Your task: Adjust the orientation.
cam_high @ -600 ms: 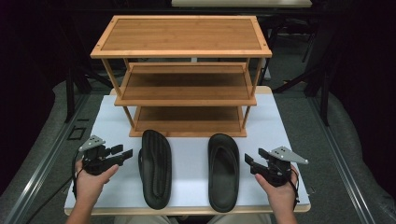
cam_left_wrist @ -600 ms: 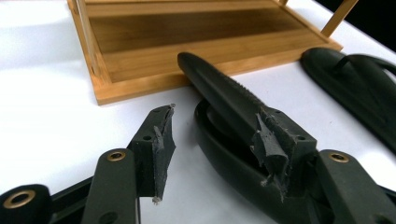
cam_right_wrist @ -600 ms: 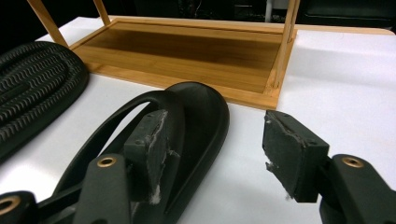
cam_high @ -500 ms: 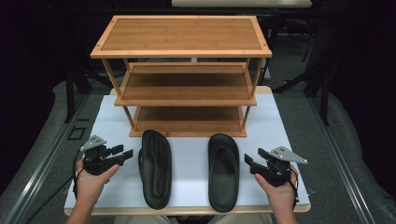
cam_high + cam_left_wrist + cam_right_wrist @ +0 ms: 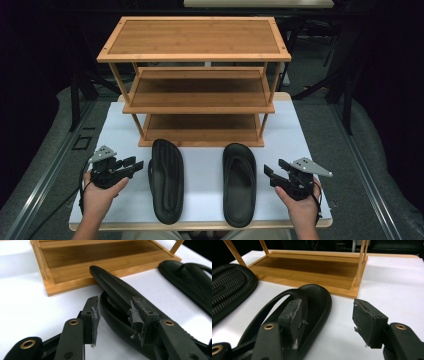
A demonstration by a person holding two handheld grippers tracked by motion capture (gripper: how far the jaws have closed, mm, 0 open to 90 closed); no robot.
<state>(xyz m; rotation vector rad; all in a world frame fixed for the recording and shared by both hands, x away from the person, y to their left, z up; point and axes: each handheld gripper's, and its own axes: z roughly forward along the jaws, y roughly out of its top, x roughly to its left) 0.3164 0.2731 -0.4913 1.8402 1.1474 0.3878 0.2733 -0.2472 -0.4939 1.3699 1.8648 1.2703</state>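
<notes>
Bamboo is standing at the back of the white worktop (image 5: pixel 115 135): a three-tier shoe rack (image 5: pixel 195 80), its shelves bare. Two black sandals are lying in front of it, the left sandal (image 5: pixel 167 180) sole-up, the right sandal (image 5: pixel 239 182) strap-up. The left hand-held gripper (image 5: pixel 134 165) is sitting spread just beside the left sandal; the right hand-held gripper (image 5: pixel 272 172) is sitting spread just beside the right one. Since half a second ago, nothing is visibly shifting.

left sandal (image 5: pixel 130 315) heel: cut off by bottom edge | right sandal (image 5: pixel 190 282): cropped at right edge
</notes>
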